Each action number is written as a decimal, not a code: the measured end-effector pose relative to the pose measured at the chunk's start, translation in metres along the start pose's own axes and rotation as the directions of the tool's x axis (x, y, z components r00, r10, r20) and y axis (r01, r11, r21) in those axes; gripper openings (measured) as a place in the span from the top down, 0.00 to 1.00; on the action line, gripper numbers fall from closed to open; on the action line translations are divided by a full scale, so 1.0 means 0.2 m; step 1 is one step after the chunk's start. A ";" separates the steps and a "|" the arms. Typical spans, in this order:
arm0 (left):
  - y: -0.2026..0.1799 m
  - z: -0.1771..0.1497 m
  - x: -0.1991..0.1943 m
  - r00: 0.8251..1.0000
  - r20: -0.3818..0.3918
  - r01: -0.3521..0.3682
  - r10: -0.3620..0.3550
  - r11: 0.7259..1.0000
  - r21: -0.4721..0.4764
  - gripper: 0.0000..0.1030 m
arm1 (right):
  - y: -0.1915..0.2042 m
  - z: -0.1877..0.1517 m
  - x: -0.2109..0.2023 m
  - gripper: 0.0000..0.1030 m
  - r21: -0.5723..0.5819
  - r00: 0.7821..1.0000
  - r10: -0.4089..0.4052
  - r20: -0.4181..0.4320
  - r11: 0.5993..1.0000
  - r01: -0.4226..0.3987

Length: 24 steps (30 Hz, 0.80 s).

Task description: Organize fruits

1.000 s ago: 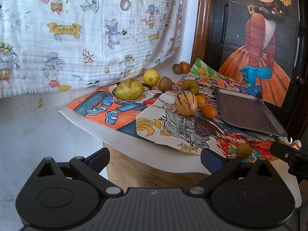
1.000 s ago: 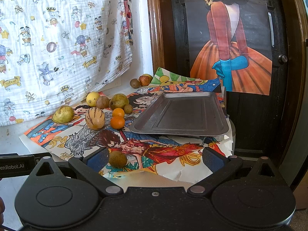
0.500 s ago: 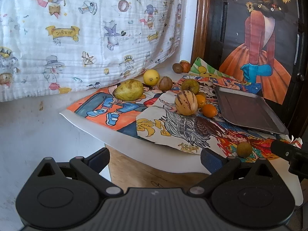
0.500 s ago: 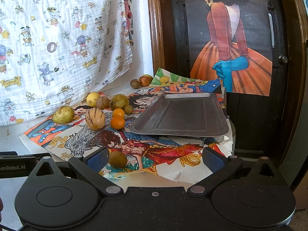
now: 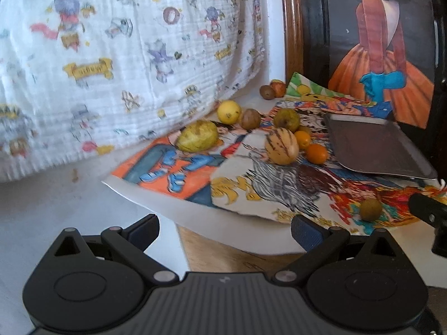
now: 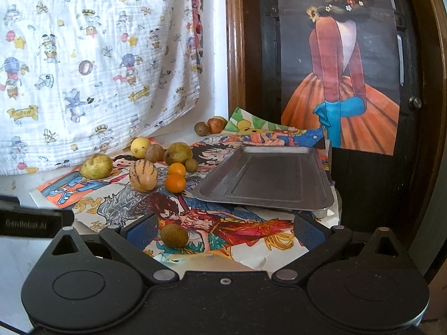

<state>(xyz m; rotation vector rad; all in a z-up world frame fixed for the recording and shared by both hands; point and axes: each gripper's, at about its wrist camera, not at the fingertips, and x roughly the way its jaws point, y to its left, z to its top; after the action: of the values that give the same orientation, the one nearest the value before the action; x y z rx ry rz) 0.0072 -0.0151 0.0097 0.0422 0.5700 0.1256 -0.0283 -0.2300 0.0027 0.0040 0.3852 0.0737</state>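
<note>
My right tool [image 6: 223,230] has come in lower and closer than a moment ago: the small brown-green fruit [image 6: 174,235], which sat just past my left finger before, now lies between the two fingers [image 6: 139,230], close beside the left one, though I cannot tell if it touches. The jaws stand wide apart and grip nothing. My left tool [image 5: 225,229] has also eased forward and a little to the right, so the fruit pile looks larger than before; its jaws are spread wide too and hold nothing, hovering short of the desk [image 5: 251,244] edge.

Both tools point level and forward across the desk, the right one low over the paper drawings [image 6: 240,231]; its black body shows at the far right of the left view.

Ahead of my right tool and slightly left sit two small oranges [image 6: 175,182], with the striped melon [image 6: 143,175] touching them on their left. Further left lies a yellow-green mango [image 6: 96,166]. Behind that group are a lemon [image 6: 140,147], a brown round fruit [image 6: 154,153] and a green pear-like fruit [image 6: 178,153]. Ahead and to the right rests the grey metal tray [image 6: 321,195], nothing in it. Far back, by the door frame, two more small fruits [image 6: 209,126] sit together.
</note>
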 end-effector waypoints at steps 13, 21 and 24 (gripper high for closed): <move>-0.03 0.13 -0.01 0.996 0.032 -0.082 0.079 0.993 0.081 0.00 | 0.02 0.00 0.00 0.00 -0.037 1.000 0.011 0.015 0.999 -0.010; -0.04 0.14 0.03 0.997 0.023 -0.077 0.075 0.992 0.096 0.00 | 0.04 0.01 0.03 0.00 -0.075 0.999 0.046 0.029 0.996 -0.044; -0.05 0.14 0.05 0.997 0.016 -0.071 0.070 0.992 0.102 0.00 | 0.05 0.03 0.07 0.00 -0.098 0.996 0.084 0.031 0.992 -0.081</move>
<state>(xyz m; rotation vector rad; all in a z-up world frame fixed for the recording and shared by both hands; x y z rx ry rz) 0.0323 -0.0230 0.0273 0.1634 0.5624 0.1648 -0.0145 -0.2182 0.0030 -0.0746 0.3464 0.1738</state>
